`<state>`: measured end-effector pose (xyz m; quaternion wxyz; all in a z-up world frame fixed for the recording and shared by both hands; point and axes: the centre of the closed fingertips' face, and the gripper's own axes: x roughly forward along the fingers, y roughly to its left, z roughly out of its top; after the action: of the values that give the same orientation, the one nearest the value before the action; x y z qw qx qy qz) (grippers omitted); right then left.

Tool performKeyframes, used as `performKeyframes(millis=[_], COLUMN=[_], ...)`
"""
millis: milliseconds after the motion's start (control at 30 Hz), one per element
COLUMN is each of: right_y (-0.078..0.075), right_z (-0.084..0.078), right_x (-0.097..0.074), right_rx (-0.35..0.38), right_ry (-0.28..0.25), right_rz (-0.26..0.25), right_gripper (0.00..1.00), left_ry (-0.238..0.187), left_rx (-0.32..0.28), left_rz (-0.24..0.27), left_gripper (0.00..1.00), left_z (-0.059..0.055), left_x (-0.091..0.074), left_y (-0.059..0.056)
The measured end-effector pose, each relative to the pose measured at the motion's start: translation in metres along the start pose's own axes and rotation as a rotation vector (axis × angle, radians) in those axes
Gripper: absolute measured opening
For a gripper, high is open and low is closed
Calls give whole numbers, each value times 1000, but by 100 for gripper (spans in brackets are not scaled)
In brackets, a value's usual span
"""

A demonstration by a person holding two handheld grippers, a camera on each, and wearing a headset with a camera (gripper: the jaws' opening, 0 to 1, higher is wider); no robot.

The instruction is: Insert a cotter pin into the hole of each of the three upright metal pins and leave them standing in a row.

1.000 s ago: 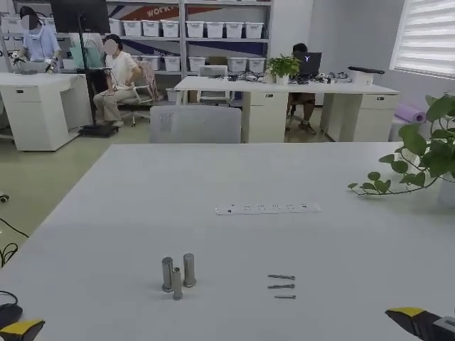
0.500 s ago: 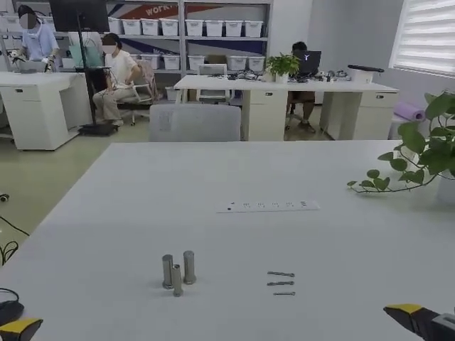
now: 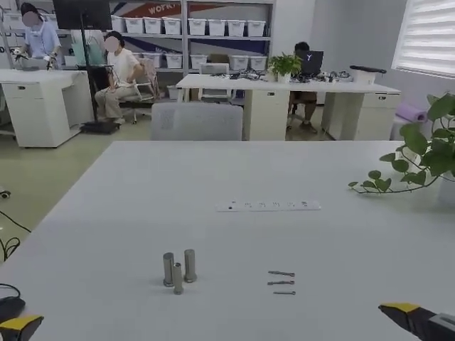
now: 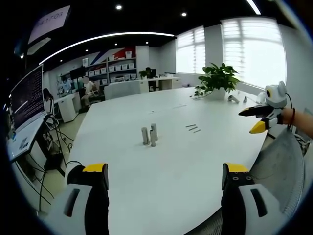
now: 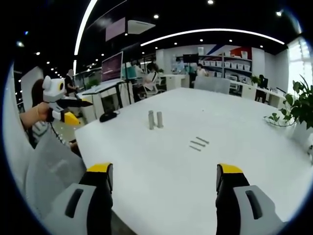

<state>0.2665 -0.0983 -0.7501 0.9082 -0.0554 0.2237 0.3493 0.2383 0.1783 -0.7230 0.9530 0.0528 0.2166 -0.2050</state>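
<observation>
A white table (image 3: pixel 284 170) takes up most of the room in front of the person. A leafy plant (image 3: pixel 426 153) hangs over its edge at 3 o'clock. In the head view the left gripper (image 4: pixel 166 171) pokes a yellow tip in at 7 o'clock and the right gripper (image 5: pixel 165 170) at 5 o'clock. Both are spread wide, nothing between the jaws, low over the near edge and well apart from the parts. A flat power strip (image 3: pixel 268 206) lies mid-table. Three pins (image 3: pixel 178 268) stand upright in a tight cluster, at 7 o'clock from the strip. Three cotters (image 3: pixel 281 283) lie flat and parallel at 3 o'clock from the pins, near them but clear of them.
</observation>
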Motion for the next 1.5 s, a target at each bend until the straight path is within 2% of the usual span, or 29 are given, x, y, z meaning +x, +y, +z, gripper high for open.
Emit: performKeyframes(millis=[567, 800, 933, 1033, 1233, 1500], right_y=[0, 2, 5, 6, 11, 19], right_z=[6, 11, 24, 33, 40, 56], right_x=[3, 8, 13, 19, 37, 69], right_rx=[3, 7, -3, -6, -31, -62], right_ry=[-53, -69, -119, -136, -133, -130], right_rz=[12, 34, 60, 80, 130, 193], right_gripper=[77, 74, 70, 68, 63, 59], left_ry=[4, -2, -17, -21, -23, -25], left_rx=[-4, -6, -9, -5, -3, -15], left_rz=[-5, -12, -19, -23, -32, -34], left_gripper=[96, 96, 96, 95, 95, 94], left_z=[-1, 0, 2, 2, 1, -1], left_x=[3, 5, 6, 8, 12, 16], left_y=[-1, -2, -4, -4, -6, -5])
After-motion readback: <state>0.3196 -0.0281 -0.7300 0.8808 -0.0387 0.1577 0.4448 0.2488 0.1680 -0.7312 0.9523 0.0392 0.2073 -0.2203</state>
